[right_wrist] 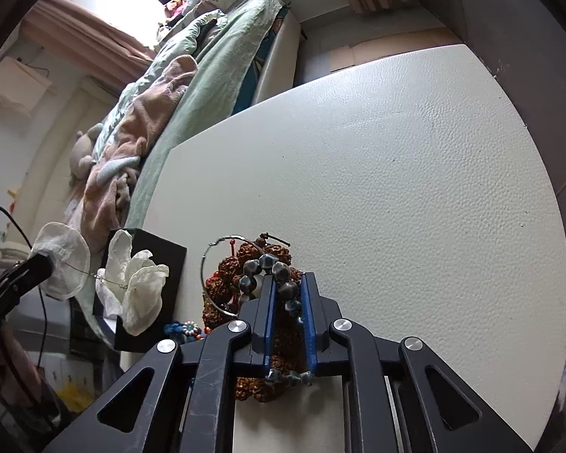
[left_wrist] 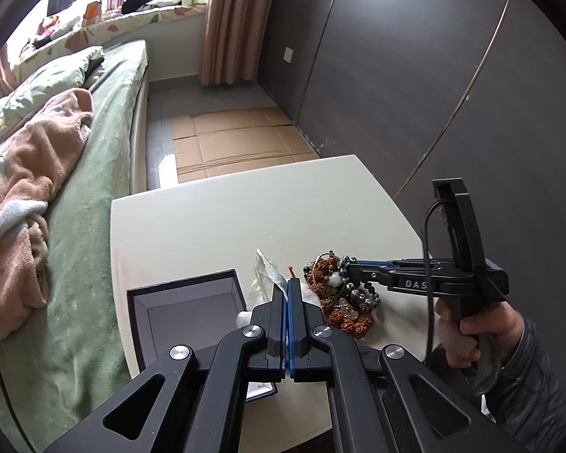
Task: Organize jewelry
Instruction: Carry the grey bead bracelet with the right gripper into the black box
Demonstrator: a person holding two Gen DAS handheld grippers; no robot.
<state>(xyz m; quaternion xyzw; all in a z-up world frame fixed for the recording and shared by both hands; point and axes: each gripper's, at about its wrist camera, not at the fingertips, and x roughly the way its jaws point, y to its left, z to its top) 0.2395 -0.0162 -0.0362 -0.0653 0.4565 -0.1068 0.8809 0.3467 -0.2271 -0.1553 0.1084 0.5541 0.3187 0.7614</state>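
Observation:
A pile of beaded jewelry [left_wrist: 339, 298] lies on the white table [left_wrist: 245, 219]: brown rudraksha beads [right_wrist: 230, 268], a thin metal hoop [right_wrist: 207, 264] and a dark grey bead bracelet [right_wrist: 279, 271]. My right gripper [right_wrist: 287, 283] is shut on the dark grey bead bracelet at the pile; it shows in the left wrist view [left_wrist: 349, 264]. My left gripper [left_wrist: 287, 287] is shut on white tissue with a thin chain [right_wrist: 105, 275] hanging from it, beside the open black box [left_wrist: 188, 309]. In the right wrist view the left gripper [right_wrist: 37, 264] is at the far left.
A bed with green sheets and a pink blanket [left_wrist: 37, 173] runs along the table's left edge. A dark wardrobe wall [left_wrist: 415, 75] stands at the right. Flattened cardboard [left_wrist: 237, 139] lies on the floor beyond the table. A small blue-and-white beaded piece [right_wrist: 185, 328] lies near the box.

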